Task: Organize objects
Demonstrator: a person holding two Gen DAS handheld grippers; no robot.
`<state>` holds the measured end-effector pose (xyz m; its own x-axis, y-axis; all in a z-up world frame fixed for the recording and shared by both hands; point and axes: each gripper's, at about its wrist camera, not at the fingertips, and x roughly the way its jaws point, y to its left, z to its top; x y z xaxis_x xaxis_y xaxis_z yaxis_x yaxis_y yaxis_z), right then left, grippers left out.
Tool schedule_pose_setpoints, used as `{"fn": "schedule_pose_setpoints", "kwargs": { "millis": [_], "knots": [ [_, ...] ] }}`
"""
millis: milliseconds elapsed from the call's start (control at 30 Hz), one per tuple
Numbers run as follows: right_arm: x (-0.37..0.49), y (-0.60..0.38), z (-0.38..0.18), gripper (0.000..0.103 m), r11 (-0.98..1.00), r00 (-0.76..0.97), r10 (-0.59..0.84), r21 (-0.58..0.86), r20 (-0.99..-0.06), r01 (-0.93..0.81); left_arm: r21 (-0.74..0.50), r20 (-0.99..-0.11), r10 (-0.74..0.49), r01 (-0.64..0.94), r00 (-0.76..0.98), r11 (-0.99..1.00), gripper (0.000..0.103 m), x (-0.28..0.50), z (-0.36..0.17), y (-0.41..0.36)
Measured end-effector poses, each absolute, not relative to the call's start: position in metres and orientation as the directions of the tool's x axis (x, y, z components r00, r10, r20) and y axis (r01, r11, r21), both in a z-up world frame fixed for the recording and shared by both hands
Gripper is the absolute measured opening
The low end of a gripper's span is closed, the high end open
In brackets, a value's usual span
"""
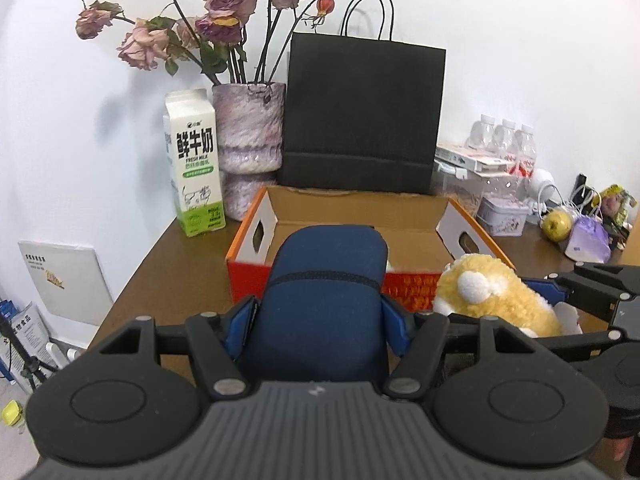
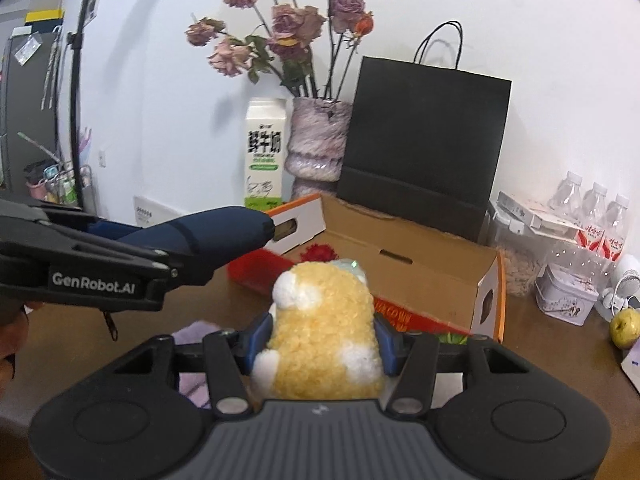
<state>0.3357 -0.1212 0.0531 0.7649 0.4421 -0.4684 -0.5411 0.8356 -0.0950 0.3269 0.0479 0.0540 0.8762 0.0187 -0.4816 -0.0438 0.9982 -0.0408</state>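
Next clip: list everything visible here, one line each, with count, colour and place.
cardboard box: one, orange-red, open, table centre
pouch: one, navy, in left claw
plush toy: one, yellow and white, in right claw
milk carton: one, white and green, left of vase
vase: one, mauve, holds dried roses, behind box
paper bag: one, black, behind box
water bottles: three, clear, far right
tin: one, pale, right of box
apple: one, yellow-green, right
table: one, brown
left claw: black, shut on pouch
right claw: black, shut on plush toy
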Motion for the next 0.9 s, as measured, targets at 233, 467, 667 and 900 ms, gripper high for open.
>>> {"fn": "schedule_pose_setpoints", "kwargs": {
  "millis": [233,467,667,900],
  "knots": [
    [0.37,-0.112,0.054,0.052,0.853,0.799,0.421,-0.112,-0.43,-0.51,-0.061,-0.477,0.022,-0.058,0.879,0.996,0.065,0.366,0.054,0.048],
    [0.406,-0.11,0.055,0.052,0.869,0.816,0.413,-0.093,-0.405,-0.486,-0.073,-0.47,0.025,-0.067,0.882,0.995,0.066,0.405,0.053,0.049],
    [0.439,-0.111,0.05,0.052,0.878,0.821,0.403,-0.081,-0.405,-0.471,-0.067,-0.464,0.013,-0.05,0.886,0.996,0.065,0.439,0.053,0.045],
    [0.47,-0.111,0.051,0.052,0.889,0.833,0.385,-0.082,-0.398,-0.45,-0.044,-0.465,0.012,-0.036,0.885,0.998,0.066,0.471,0.048,0.038]
  ]
}}
